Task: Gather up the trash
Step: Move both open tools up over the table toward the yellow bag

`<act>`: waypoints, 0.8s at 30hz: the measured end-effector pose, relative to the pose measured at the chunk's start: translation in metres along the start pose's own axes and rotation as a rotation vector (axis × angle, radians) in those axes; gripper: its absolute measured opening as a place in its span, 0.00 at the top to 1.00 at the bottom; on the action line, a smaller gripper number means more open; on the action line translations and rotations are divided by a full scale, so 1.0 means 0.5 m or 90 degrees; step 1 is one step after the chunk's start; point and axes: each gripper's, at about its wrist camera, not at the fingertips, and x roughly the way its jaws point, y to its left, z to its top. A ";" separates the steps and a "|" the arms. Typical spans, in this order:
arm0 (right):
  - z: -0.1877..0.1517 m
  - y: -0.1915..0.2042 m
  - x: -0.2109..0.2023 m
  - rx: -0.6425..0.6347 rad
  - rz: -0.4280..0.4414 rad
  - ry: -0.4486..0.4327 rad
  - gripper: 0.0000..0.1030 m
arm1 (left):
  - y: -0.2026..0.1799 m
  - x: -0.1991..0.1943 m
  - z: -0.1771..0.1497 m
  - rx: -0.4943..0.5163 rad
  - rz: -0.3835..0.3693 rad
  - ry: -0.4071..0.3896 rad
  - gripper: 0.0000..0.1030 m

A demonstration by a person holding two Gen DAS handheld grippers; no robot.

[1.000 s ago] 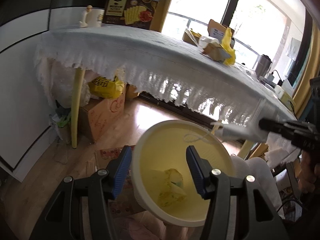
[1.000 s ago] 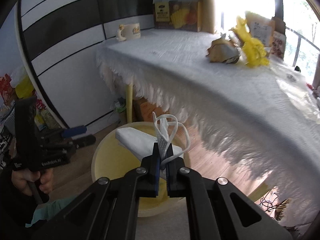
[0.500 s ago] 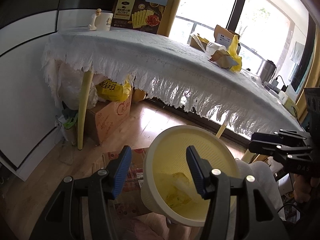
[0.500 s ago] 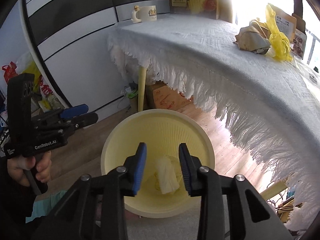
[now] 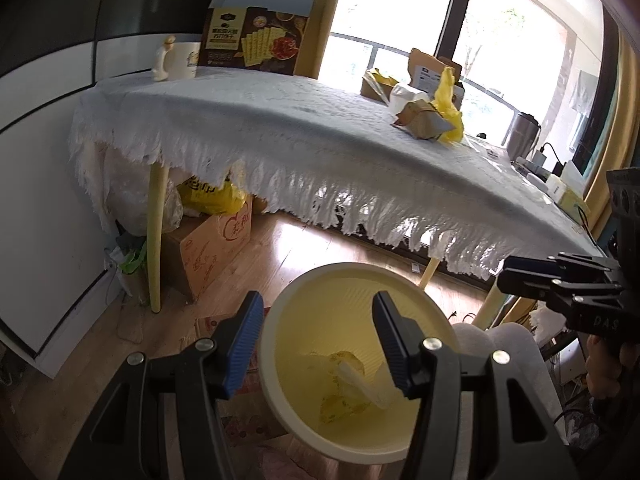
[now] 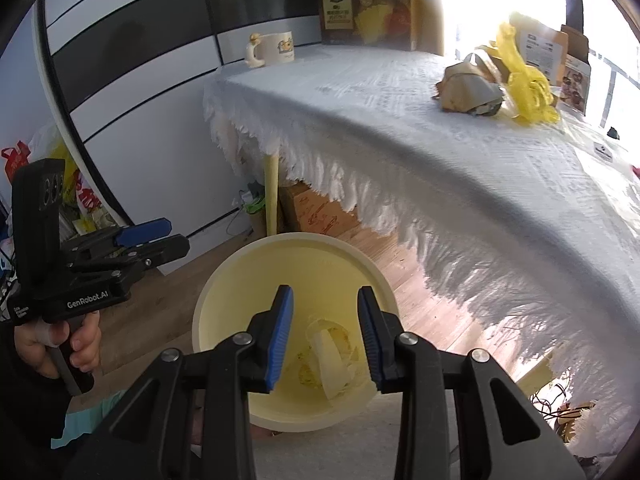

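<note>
A pale yellow bin (image 5: 352, 270) (image 6: 296, 238) stands on the floor in front of the table. Inside it lie a white packet (image 6: 328, 356) (image 5: 360, 384) and yellowish scraps. My right gripper (image 6: 324, 320) hangs over the bin mouth, open, with nothing between its blue pads; the left wrist view shows it at the right (image 5: 516, 276). My left gripper (image 5: 320, 336) is open and empty above the bin's near rim, and it shows at the left (image 6: 172, 236) in the right wrist view. On the table lie crumpled brown paper (image 5: 428, 124) (image 6: 468, 92) and a yellow plastic bag (image 5: 448, 104) (image 6: 524, 84).
The table (image 5: 280, 120) wears a white fringed cloth that hangs just behind the bin. A mug (image 5: 180, 60) and a snack box (image 5: 256, 40) stand at its far end. A cardboard box (image 5: 208, 248) sits underneath by a yellow table leg (image 5: 156, 240). A metal kettle (image 5: 522, 136) stands at the right.
My right gripper, shut on the white packet above the bin a second ago, has opened. The packet now lies in the bin. My left gripper has risen a little.
</note>
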 end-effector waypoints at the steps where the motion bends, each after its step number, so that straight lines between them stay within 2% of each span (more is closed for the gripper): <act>1: -0.001 -0.007 -0.005 0.004 0.000 -0.003 0.70 | -0.007 0.001 0.003 0.005 0.000 0.000 0.45; 11: -0.004 -0.068 -0.047 0.021 -0.011 -0.027 0.70 | -0.074 0.021 0.029 0.037 -0.011 0.001 0.45; 24: 0.020 -0.149 -0.096 0.039 -0.028 -0.051 0.70 | -0.155 0.049 0.095 0.066 -0.020 -0.005 0.45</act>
